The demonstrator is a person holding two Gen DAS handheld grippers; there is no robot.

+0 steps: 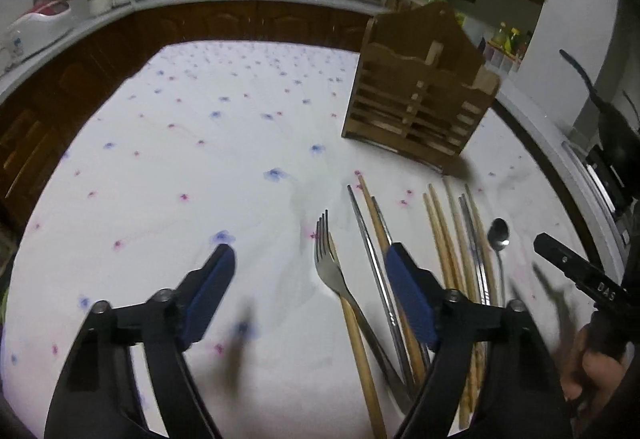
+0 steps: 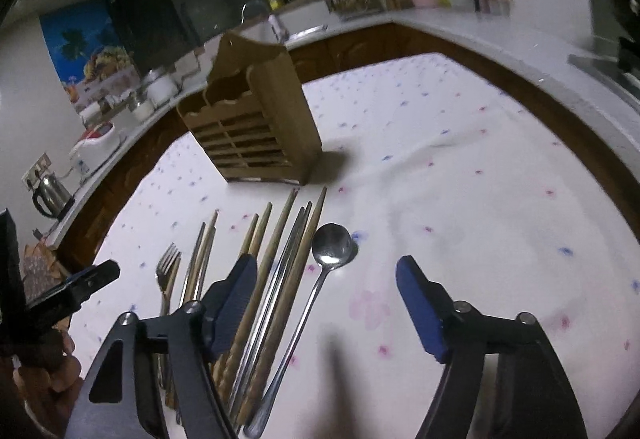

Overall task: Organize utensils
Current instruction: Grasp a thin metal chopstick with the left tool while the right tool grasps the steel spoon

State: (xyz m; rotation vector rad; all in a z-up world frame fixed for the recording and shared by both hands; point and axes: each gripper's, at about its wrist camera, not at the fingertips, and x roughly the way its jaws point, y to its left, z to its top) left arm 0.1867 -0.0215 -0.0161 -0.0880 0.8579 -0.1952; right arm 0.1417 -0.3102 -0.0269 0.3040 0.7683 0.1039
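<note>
Task barely begun: I see fork, spoon, chopsticks all on bench; wooden holder appears empty. Left gripper and right gripper jaws part open, holding nothing.

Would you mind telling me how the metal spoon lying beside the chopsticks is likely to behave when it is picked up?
The spoon looks like polished steel, so it is probably stiff but slippery against the pads. Its handle is thin and lies flat on the tablecloth, so getting under it may be awkward. With the bowl at one end, it would likely tip bowl-down if gripped far back on the handle.
</note>
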